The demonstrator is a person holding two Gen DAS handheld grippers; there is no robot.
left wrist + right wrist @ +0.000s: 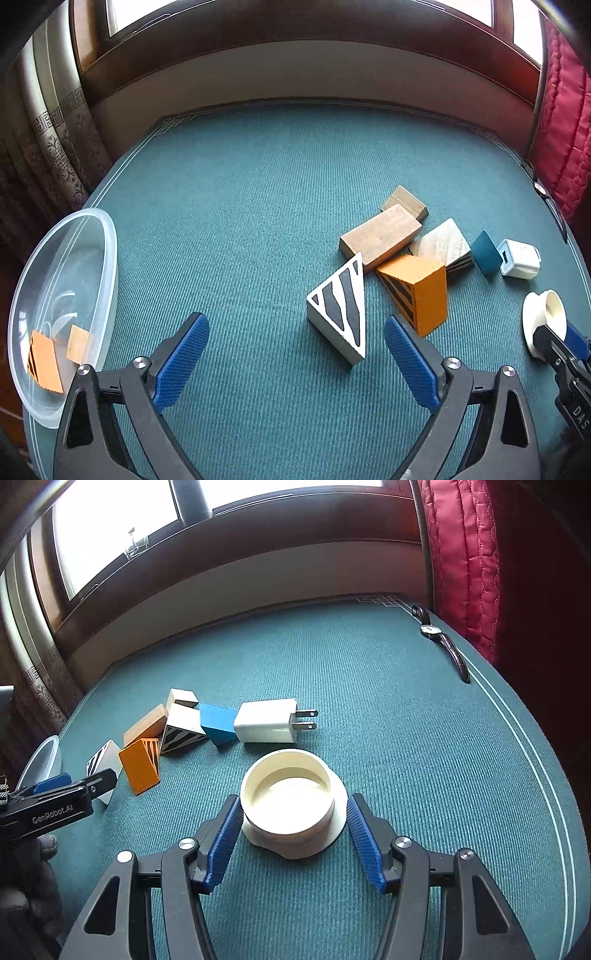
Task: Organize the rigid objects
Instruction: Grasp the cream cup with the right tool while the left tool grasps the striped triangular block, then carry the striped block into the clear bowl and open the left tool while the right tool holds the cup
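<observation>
Right wrist view shows the right gripper [293, 834] spread wide around a cream plastic ring [293, 805], which sits on the table [424, 775] between the two blue pads; the left pad looks to be at the ring's wall, the right pad just clear of the flared base, and nothing is clamped yet. The ring is stiff, hollow and probably light, with a smooth wall that may slip, so the straight upper wall above the flange looks like the best place to close. Just ahead lies a white charger [267, 722] with its prongs pointing right, touching a blue block [218, 723] on its left. Far off to the right, at the table's edge, lies a wristwatch [443, 640].

Left wrist view shows the left gripper [295, 354] also wide open and empty, low over the table. Slightly ahead and right of its centre lies a white striped wedge [341, 310], rigid, with sloping faces; its flat parallel sides would likely give the surest hold. Beyond it, an orange block [417, 291] and a tan wooden block [380, 236] sit in a loose cluster. Off to the left, a clear plastic bowl [103, 236] already contains two small pieces.
</observation>
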